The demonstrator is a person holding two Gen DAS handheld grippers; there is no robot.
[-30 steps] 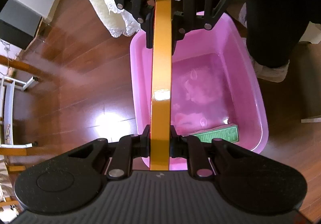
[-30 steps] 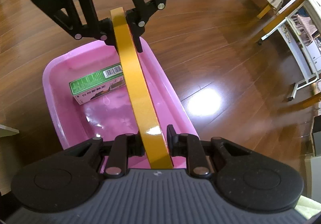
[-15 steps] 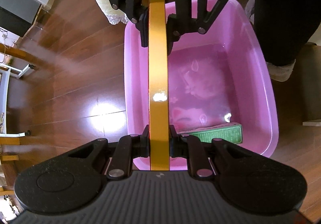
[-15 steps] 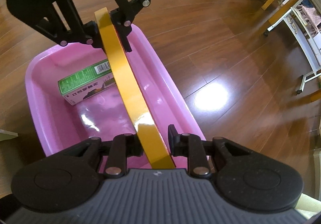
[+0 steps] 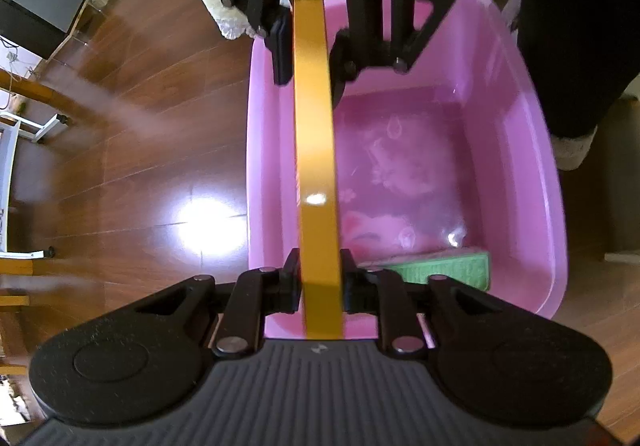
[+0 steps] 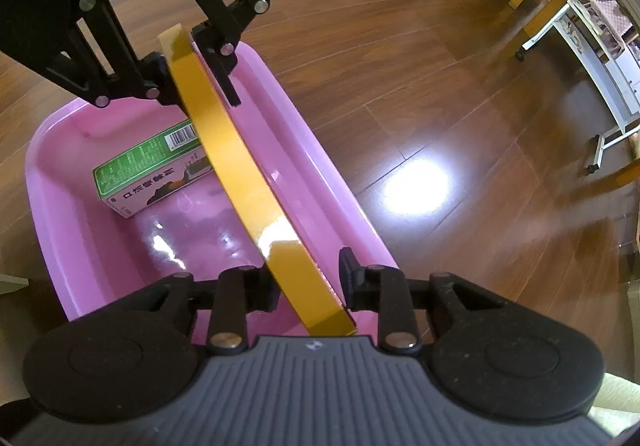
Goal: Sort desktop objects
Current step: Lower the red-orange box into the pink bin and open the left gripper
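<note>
green box (image 6: 148, 170), pink tub (image 6: 320, 162), wood floor (image 6: 460, 86)

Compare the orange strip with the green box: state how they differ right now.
The orange strip is long, thin, plain and glossy; the green box is short, blocky and printed with a barcode. The strip is held in the air above the pink tub, one end in each gripper; the box lies flat on the tub's floor, untouched. Both are over or inside the tub.

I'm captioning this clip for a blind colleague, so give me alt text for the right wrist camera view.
Two black grippers, the right gripper near the camera and the left gripper opposite, hold the ends of a long yellow strip above a pink plastic tub on a glossy wooden floor. A green box with a barcode lies inside the tub.
</note>
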